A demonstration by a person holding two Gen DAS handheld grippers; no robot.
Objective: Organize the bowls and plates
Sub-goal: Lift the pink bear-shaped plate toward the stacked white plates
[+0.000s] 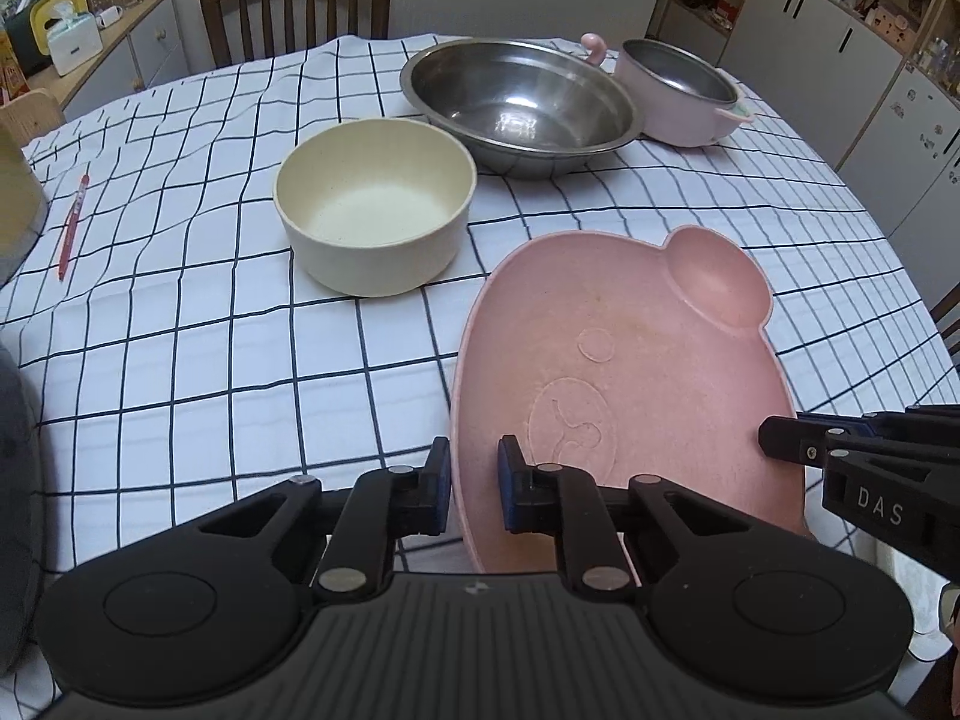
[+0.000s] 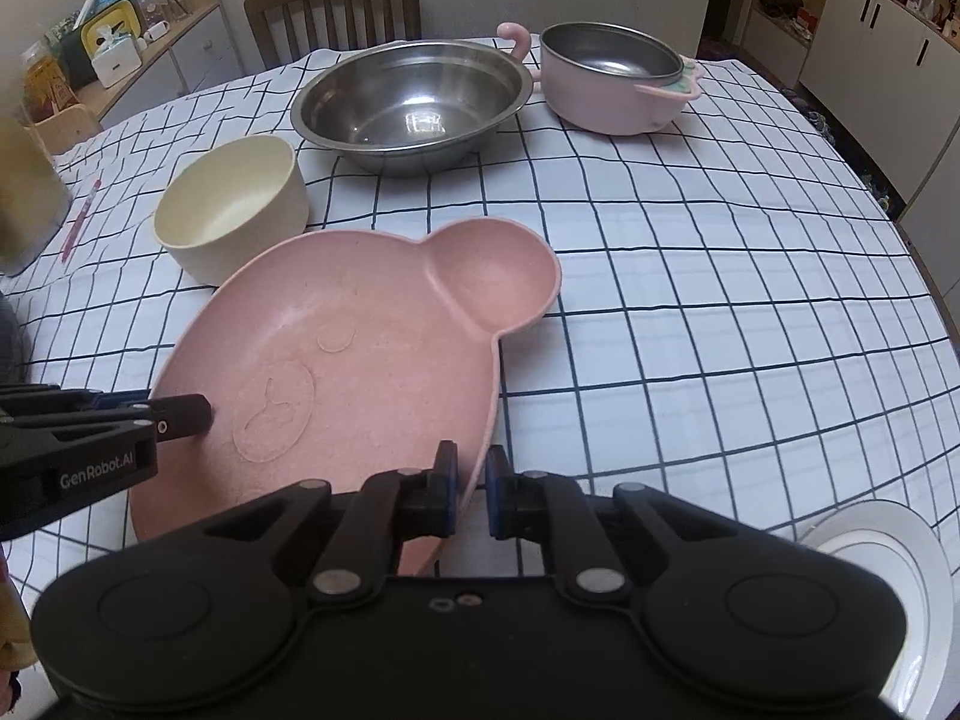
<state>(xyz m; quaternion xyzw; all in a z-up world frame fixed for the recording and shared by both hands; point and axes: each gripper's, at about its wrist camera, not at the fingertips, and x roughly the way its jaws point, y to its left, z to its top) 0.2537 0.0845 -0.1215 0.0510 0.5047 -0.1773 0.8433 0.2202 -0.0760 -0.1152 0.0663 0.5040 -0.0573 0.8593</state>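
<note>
A pink bear-shaped plate (image 1: 636,360) (image 2: 360,360) with a round ear well is held tilted above the checked tablecloth. My left gripper (image 1: 474,480) is shut on its left rim, and my right gripper (image 2: 471,489) is shut on its right rim. Each gripper shows in the other's view: the right one (image 1: 774,438) and the left one (image 2: 198,414). A cream bowl (image 1: 375,204) (image 2: 234,210) stands just beyond the plate. A large steel bowl (image 1: 519,105) (image 2: 414,102) and a pink steel-lined bowl with handles (image 1: 681,90) (image 2: 618,78) stand farther back.
A white plate (image 2: 888,576) lies at the near right. A red pen (image 1: 72,222) lies on the cloth (image 1: 180,330) at left. A wooden chair (image 1: 297,3) stands behind the table. Cabinets line the right wall; a sideboard with clutter stands at back left.
</note>
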